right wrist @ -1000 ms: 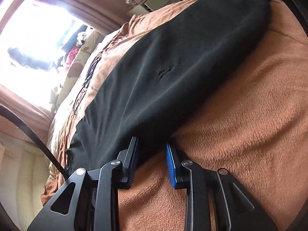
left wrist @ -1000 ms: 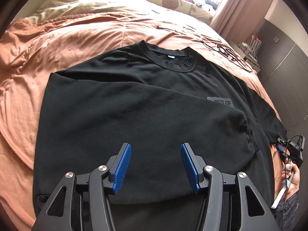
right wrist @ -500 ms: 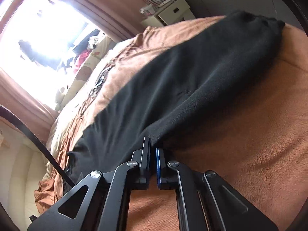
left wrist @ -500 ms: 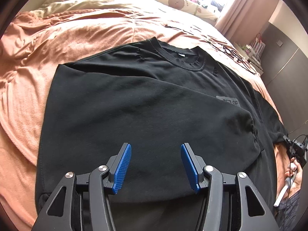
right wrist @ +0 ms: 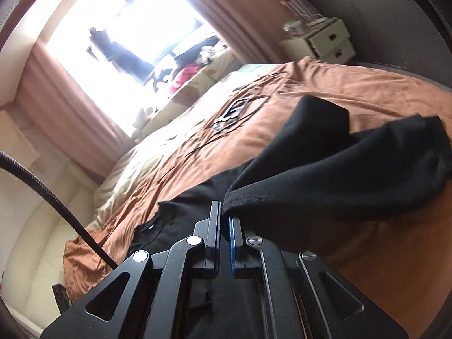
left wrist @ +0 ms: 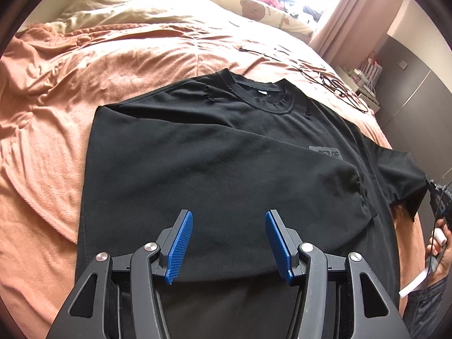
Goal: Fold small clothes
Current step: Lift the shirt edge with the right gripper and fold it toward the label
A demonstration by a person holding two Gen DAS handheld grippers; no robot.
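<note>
While clamped on the black T-shirt [left wrist: 214, 169] sleeve edge [right wrist: 234, 197], right hand-held gripper [right wrist: 224, 220] off the blanket [left wrist: 84, 65]; left hand-held gripper [left wrist: 228, 243] released.

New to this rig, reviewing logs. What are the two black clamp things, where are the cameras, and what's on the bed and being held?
There is no robot arm: a person carries a two-finger gripper in each hand, each with a fisheye camera looking along its fingers. The left wrist view shows the left gripper, blue pads apart and empty, above a black T-shirt spread on an orange blanket, one sleeve already folded across the body. The person's hand shows at that view's right edge. The right wrist view shows the right gripper shut on the shirt's other sleeve, lifting it off the blanket. Cables lie further up the bed.
</note>
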